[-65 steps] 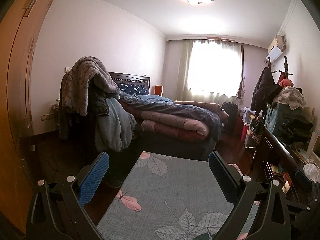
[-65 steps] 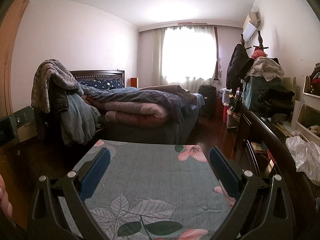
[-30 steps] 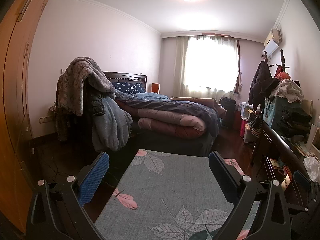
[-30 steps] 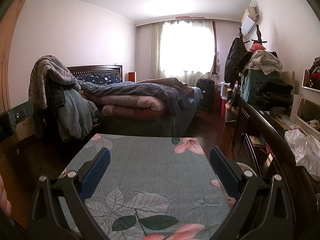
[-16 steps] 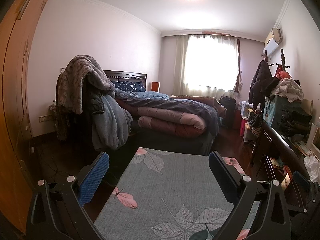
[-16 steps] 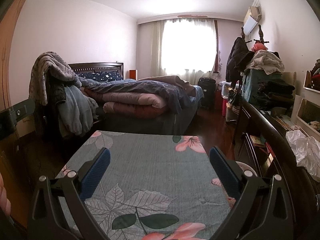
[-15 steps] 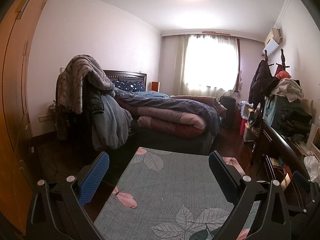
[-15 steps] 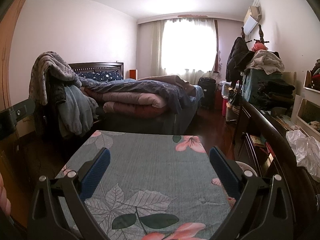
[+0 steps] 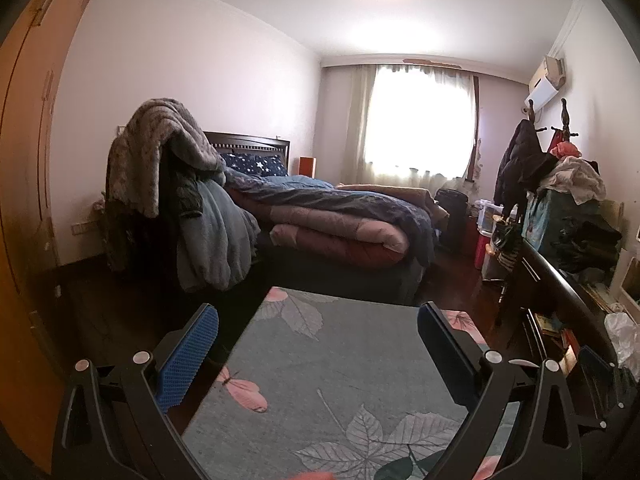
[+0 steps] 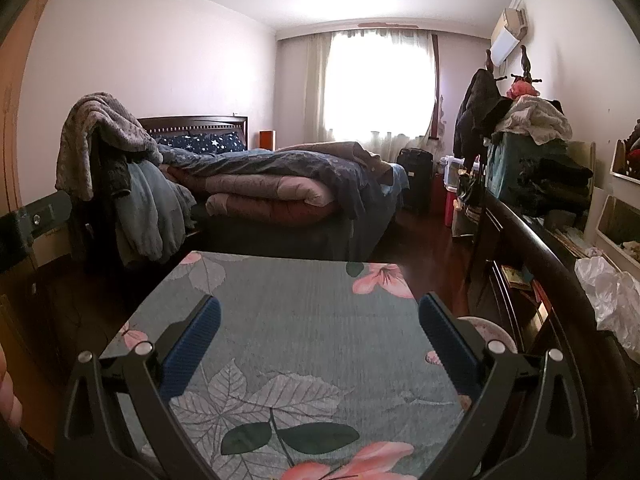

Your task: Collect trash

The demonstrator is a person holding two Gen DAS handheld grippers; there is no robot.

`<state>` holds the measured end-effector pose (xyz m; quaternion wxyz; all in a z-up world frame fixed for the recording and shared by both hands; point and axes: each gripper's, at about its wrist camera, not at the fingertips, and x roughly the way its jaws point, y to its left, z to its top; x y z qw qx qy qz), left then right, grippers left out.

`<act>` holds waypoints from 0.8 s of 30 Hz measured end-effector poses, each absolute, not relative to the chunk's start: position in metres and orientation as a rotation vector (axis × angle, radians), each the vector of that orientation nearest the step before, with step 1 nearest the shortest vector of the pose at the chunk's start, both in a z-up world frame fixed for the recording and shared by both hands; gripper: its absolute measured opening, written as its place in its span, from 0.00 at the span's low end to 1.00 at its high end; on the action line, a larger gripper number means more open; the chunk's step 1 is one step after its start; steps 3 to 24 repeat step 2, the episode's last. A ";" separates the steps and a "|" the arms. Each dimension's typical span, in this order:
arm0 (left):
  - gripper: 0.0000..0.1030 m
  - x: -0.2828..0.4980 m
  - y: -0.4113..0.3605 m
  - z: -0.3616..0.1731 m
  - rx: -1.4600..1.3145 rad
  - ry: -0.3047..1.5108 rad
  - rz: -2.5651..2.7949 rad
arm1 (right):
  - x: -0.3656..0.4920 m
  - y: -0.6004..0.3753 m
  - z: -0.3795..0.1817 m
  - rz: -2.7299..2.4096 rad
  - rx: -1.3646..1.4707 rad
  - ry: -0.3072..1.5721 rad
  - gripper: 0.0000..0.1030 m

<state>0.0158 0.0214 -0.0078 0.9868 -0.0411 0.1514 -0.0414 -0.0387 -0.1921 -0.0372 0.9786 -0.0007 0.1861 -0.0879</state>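
My left gripper point(image 9: 318, 316) is open with nothing between its blue-padded fingers, held above a grey floral cloth surface point(image 9: 328, 368). My right gripper point(image 10: 320, 310) is open too, over the same floral cloth point(image 10: 304, 332). A crumpled white plastic bag point(image 10: 612, 296) lies on the dark cabinet top at the right; the same white plastic bag point(image 9: 624, 340) shows at the right edge of the left wrist view. Both grippers are well short of it.
An unmade bed point(image 10: 288, 196) piled with quilts fills the middle of the room. Clothes hang over a chair point(image 9: 172, 200) on the left. A long dark cabinet point(image 10: 532, 248) with stacked clothes runs along the right wall. Dark wooden floor point(image 10: 424, 244) lies between bed and cabinet.
Both views have shifted slightly; the bed and window sit a little nearer and lower. Both grippers stay open and empty.
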 end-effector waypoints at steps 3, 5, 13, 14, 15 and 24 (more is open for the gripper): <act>0.96 0.020 0.021 -0.011 -0.073 0.312 -0.081 | -0.036 -0.193 -0.041 -0.177 -0.001 0.387 0.97; 0.96 0.020 0.021 -0.011 -0.073 0.312 -0.081 | -0.036 -0.193 -0.041 -0.177 -0.001 0.387 0.97; 0.96 0.020 0.021 -0.011 -0.073 0.312 -0.081 | -0.036 -0.193 -0.041 -0.177 -0.001 0.387 0.97; 0.96 0.020 0.021 -0.011 -0.073 0.312 -0.081 | -0.036 -0.193 -0.041 -0.177 -0.001 0.387 0.97; 0.96 0.020 0.021 -0.011 -0.073 0.312 -0.081 | -0.036 -0.193 -0.041 -0.177 -0.001 0.387 0.97; 0.96 0.020 0.021 -0.011 -0.073 0.312 -0.081 | -0.036 -0.193 -0.041 -0.177 -0.001 0.387 0.97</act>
